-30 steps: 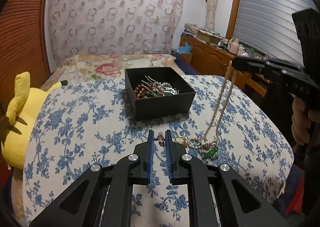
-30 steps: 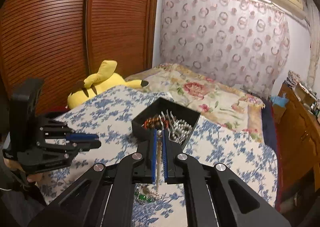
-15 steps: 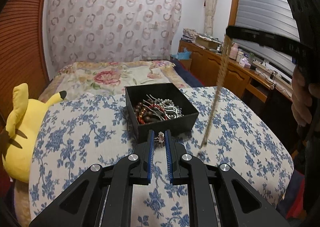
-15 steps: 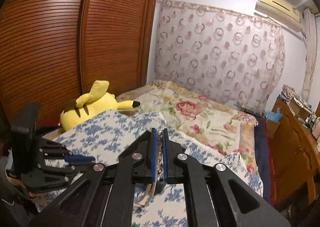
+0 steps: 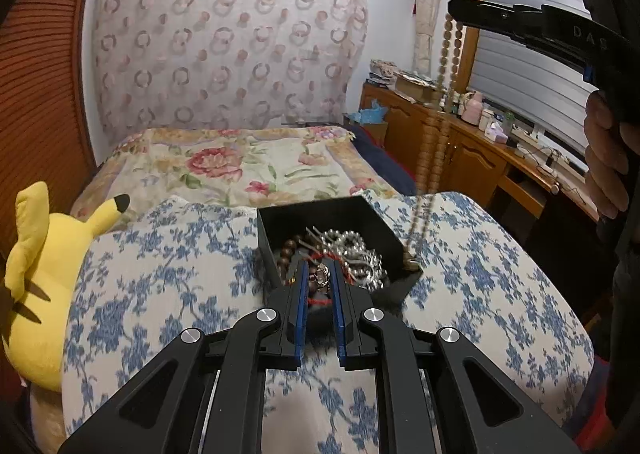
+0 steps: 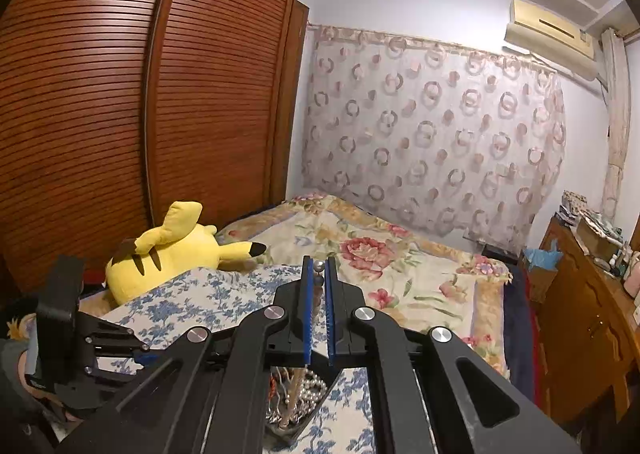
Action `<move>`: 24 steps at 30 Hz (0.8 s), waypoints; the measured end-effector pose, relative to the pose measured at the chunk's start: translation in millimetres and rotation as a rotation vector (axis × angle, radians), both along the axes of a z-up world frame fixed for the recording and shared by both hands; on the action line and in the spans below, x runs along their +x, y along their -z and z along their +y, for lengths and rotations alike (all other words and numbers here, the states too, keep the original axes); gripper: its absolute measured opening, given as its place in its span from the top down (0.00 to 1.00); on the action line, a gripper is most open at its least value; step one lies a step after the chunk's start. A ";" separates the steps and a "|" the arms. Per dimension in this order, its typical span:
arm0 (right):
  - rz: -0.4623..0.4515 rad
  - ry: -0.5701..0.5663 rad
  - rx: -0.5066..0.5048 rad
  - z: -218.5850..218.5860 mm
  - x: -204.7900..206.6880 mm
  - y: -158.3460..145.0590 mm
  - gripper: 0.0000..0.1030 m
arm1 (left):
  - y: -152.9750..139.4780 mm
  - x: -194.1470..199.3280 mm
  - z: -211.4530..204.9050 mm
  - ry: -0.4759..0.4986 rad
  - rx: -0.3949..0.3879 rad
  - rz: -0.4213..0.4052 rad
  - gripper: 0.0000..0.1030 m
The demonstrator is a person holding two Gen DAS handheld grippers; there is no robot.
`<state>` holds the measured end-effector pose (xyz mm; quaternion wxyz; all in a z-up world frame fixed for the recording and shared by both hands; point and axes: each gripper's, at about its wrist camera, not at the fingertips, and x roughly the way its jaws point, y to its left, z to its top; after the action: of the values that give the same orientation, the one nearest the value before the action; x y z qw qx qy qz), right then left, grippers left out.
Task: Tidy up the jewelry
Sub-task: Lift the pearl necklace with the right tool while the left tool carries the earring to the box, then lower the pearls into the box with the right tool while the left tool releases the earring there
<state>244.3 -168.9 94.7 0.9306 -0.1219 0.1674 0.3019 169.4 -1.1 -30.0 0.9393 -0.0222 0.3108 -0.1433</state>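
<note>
Since a second ago both tongs have risen and gone forward to the black box (image 5: 384, 232). The left gripper (image 5: 320, 278) pinches a small ring (image 5: 321, 275) just over the box's near wall. The right gripper (image 6: 319, 274), up to its right, is clamped on a bead necklace (image 5: 434, 141), which hangs beside the box's right corner.

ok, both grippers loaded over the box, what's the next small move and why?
Probably lower the right gripper toward the black box. Its beaded necklace hangs full length, with the bottom end by the box's right corner, so it should coil inside before the jaws part. The left gripper, shut on a ring over the box, can release afterwards.
</note>
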 end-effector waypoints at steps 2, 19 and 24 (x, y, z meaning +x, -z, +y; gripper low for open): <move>0.004 -0.006 0.001 2.0 5.3 2.1 0.94 | -0.9 7.3 -0.7 0.004 -0.001 0.000 0.90; 0.237 -0.032 -0.063 17.5 52.9 104.6 0.93 | 6.2 57.3 -12.0 0.024 0.006 0.039 0.90; 0.260 -0.036 -0.053 16.7 57.6 114.4 0.93 | 12.5 66.4 -15.4 0.021 0.020 0.052 0.90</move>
<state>301.8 -152.3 -19.7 0.8919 -0.1094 0.2924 0.3271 235.8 -16.4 -42.5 0.9295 -0.0131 0.3369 -0.1494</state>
